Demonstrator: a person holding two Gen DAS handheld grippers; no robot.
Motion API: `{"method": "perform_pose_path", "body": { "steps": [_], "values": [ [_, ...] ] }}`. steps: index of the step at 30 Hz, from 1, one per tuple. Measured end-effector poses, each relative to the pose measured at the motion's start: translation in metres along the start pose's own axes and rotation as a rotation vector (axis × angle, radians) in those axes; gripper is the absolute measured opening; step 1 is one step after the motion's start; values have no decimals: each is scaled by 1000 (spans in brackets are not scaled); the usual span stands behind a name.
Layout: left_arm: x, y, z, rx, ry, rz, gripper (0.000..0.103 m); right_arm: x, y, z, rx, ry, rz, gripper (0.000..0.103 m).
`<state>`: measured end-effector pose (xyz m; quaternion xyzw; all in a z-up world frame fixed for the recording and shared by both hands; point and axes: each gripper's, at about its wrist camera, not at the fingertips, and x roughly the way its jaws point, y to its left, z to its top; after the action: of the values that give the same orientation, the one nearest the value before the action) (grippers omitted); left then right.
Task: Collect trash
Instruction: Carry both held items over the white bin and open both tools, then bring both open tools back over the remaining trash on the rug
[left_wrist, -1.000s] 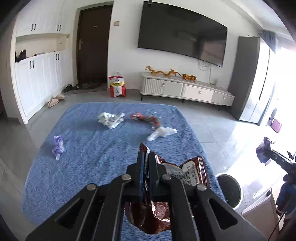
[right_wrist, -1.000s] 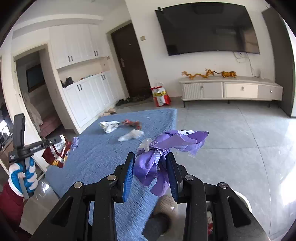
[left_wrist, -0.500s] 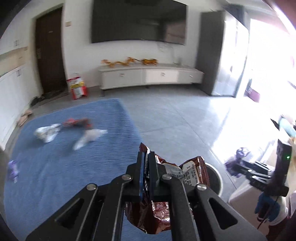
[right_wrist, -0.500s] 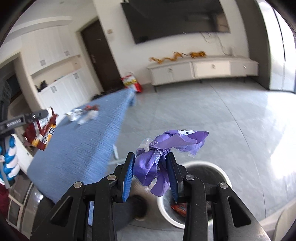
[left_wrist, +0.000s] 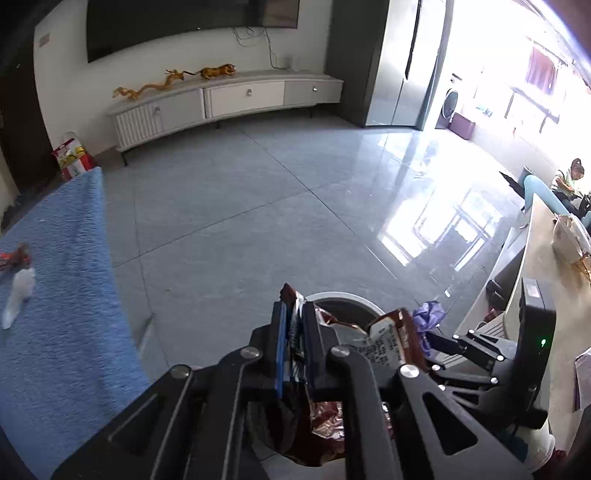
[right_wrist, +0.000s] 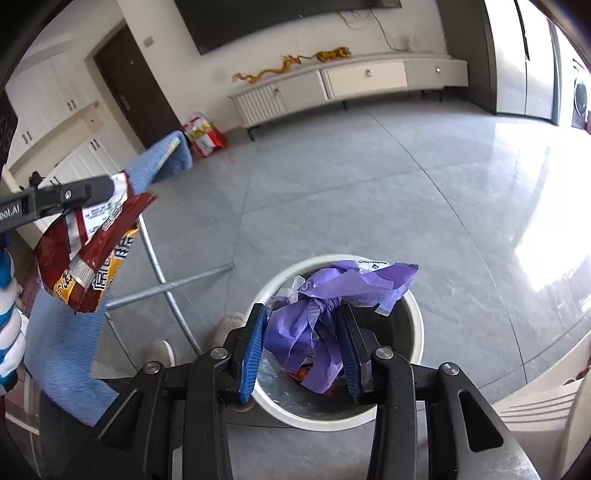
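My left gripper (left_wrist: 295, 317) is shut on a crumpled red-brown snack bag (left_wrist: 388, 336), held above the near rim of the white trash bin (left_wrist: 343, 297). From the right wrist view the same bag (right_wrist: 88, 251) hangs from the left gripper at the far left, beside the bin. My right gripper (right_wrist: 301, 317) is shut on a crumpled purple wrapper (right_wrist: 332, 295), directly over the opening of the bin (right_wrist: 415, 321). Some trash lies inside the bin. In the left wrist view the purple wrapper (left_wrist: 428, 317) shows just right of the bag.
A blue-covered table (left_wrist: 62, 295) stands to the left, with a red wrapper (left_wrist: 14, 256) and clear plastic scrap (left_wrist: 18, 291) on it. Its metal legs (right_wrist: 166, 284) are next to the bin. A counter (left_wrist: 543, 295) is at right. Grey tiled floor lies beyond.
Both grippers have swung right from the blue table to the white bin. The purple wrapper is now over the bin's opening and the snack bag is at its rim. Both stay shut.
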<state>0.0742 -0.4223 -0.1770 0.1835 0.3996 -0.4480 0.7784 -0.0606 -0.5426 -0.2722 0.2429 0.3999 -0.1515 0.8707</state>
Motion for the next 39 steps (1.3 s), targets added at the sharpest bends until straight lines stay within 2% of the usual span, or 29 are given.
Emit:
{"method": "perform_pose_path", "body": {
  "steps": [4, 10, 18, 23, 25, 26, 27, 29, 31, 39],
  "values": [
    [23, -7, 0, -20, 45, -44, 18, 13, -7, -1, 7, 33, -29, 49],
    [27, -10, -9, -17, 63, -54, 20, 13, -13, -8, 22, 44, -42, 51],
    [-6, 2, -22, -14, 19, 20, 20, -6, 7, -2, -5, -1, -23, 51],
    [-49, 16, -33, -19, -67, 126, 20, -27, 33, 7, -59, -47, 6, 52],
    [-72, 22, -37, -26, -117, 192, 21, -40, 47, 11, -88, -74, 20, 53],
    [-81, 25, -39, -31, -134, 212, 27, -46, 55, 13, -102, -89, 28, 55],
    [-93, 29, -42, -41, -157, 235, 45, -53, 63, 15, -116, -105, 36, 55],
    [-115, 36, -46, -65, -211, 289, 64, -65, 77, 18, -142, -131, 52, 57],
    [-141, 44, -53, -76, -265, 337, 64, -76, 91, 20, -167, -155, 67, 58],
    [-207, 81, -76, -169, -344, 429, 64, -116, 151, 23, -264, -238, 132, 63]
  ]
}}
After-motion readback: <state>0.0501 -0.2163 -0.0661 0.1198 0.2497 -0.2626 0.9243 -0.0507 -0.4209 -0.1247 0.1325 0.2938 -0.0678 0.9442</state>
